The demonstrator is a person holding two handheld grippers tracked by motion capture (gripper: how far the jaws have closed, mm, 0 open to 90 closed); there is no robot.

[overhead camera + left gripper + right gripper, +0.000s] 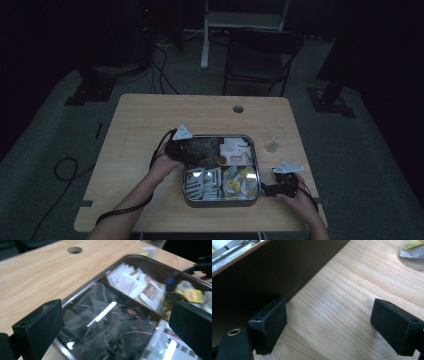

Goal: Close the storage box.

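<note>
- Since the left gripper hangs over the far-left compartment of the metal tray, where the dark mesh tea bags lie, looks like the step in hand is picking one bag out of that pile.
- Best to come down on a single bag near the top of the heap, not on the tangle of strings, so that neighbours do not lift with it.
- Should keep the jaws clear of the tray's far-left rim and of the divider toward the white sachets in the far-right compartment.
- Worth closing gently: the mesh looks soft and likely to slip or crush.
- Left gripper: jaws spread wide with nothing between them, tilted down and forward over the tea bags, hand and forearm reaching in from the near-left side of the tray.
- Right gripper: jaws wide apart and holding nothing, low over the bare table just beside the tray's right wall, near its near-right corner.
- Farther along the table's right edge, a clear plastic cup with something yellow inside, apart from both grippers.
- Might use the right gripper to steady the tray wall if the tray shifts during the pick.
</note>
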